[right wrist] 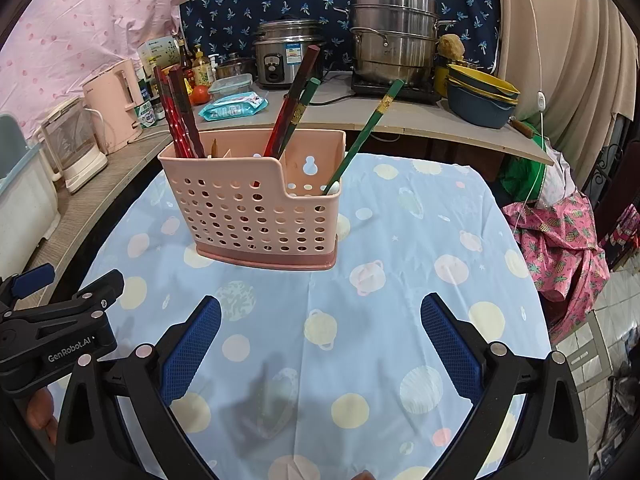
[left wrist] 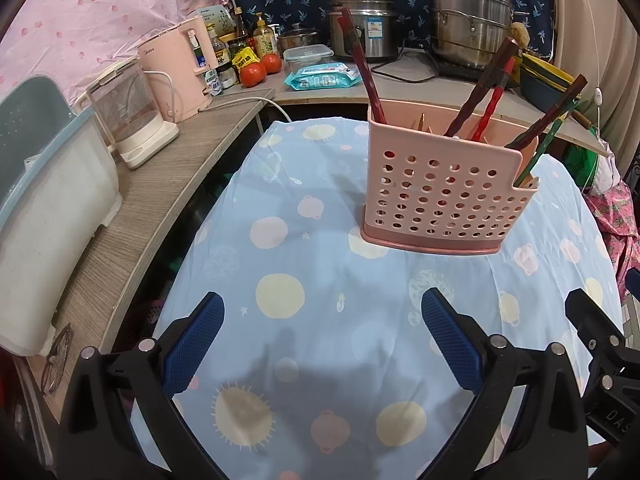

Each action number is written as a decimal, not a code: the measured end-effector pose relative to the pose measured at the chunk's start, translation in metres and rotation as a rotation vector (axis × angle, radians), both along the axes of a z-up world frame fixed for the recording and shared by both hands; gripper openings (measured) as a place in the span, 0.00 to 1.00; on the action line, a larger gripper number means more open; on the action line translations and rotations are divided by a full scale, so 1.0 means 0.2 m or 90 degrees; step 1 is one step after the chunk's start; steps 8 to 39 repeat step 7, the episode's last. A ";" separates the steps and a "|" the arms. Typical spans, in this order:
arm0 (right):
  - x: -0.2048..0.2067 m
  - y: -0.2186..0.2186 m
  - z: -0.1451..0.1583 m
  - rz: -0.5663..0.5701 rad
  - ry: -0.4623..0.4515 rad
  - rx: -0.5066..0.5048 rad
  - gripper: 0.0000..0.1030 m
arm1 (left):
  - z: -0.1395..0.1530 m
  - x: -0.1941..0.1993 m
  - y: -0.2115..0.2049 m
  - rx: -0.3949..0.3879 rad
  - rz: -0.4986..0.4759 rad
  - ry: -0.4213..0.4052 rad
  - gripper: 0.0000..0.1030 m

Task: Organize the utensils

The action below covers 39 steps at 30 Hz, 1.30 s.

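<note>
A pink perforated utensil holder (left wrist: 444, 200) (right wrist: 256, 208) stands upright on the blue patterned tablecloth (left wrist: 312, 264) (right wrist: 384, 280). Several red, brown and green chopsticks (left wrist: 362, 64) (right wrist: 372, 120) stick out of its compartments, and a white spoon tip (right wrist: 333, 189) shows in the low right compartment. My left gripper (left wrist: 322, 312) is open and empty, a short way in front of the holder. My right gripper (right wrist: 320, 314) is open and empty, also in front of the holder. Each gripper shows at the edge of the other's view.
A wooden shelf on the left holds a pink kettle (left wrist: 182, 72), a clear kettle (left wrist: 128, 116) and a white-blue bin (left wrist: 48, 216). The back counter carries a rice cooker (right wrist: 286, 54), a steel steamer (right wrist: 394, 40), tomatoes (left wrist: 253, 74), wipes (right wrist: 232, 108) and stacked bowls (right wrist: 480, 96).
</note>
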State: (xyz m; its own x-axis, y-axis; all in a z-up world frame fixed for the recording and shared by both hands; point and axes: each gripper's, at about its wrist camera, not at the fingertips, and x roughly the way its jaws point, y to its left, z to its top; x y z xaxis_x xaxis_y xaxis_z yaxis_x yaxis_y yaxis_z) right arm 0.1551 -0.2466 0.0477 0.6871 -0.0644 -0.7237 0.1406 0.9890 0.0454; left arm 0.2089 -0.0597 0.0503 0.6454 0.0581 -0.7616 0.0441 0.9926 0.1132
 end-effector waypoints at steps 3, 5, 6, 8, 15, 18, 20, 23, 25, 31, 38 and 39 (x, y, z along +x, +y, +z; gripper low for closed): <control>0.00 0.00 0.00 0.000 0.000 0.000 0.94 | 0.00 0.00 0.01 -0.002 0.003 -0.004 0.92; 0.00 0.00 0.00 -0.001 0.000 0.001 0.94 | 0.00 0.00 0.01 0.000 0.001 -0.002 0.92; 0.00 0.00 0.00 -0.002 0.000 0.001 0.94 | -0.01 0.00 0.01 0.001 0.000 -0.001 0.92; 0.00 -0.01 0.00 -0.003 0.001 0.002 0.94 | -0.01 0.00 0.01 0.002 0.000 -0.001 0.92; 0.00 -0.01 0.00 -0.003 0.001 0.002 0.94 | -0.01 0.00 0.01 0.002 0.000 -0.001 0.92; 0.00 -0.01 0.00 -0.003 0.001 0.002 0.94 | -0.01 0.00 0.01 0.002 0.000 -0.001 0.92; 0.00 -0.01 0.00 -0.003 0.001 0.002 0.94 | -0.01 0.00 0.01 0.002 0.000 -0.001 0.92; 0.00 -0.01 0.00 -0.003 0.001 0.002 0.94 | -0.01 0.00 0.01 0.002 0.000 -0.001 0.92; 0.00 -0.01 0.00 -0.003 0.001 0.002 0.94 | -0.01 0.00 0.01 0.002 0.000 -0.001 0.92; 0.00 -0.01 0.00 -0.003 0.001 0.002 0.94 | -0.01 0.00 0.01 0.002 0.000 -0.001 0.92; 0.00 -0.01 0.00 -0.003 0.001 0.002 0.94 | -0.01 0.00 0.01 0.002 0.000 -0.001 0.92; 0.00 -0.01 0.00 -0.003 0.001 0.002 0.94 | -0.01 0.00 0.01 0.002 0.000 -0.001 0.92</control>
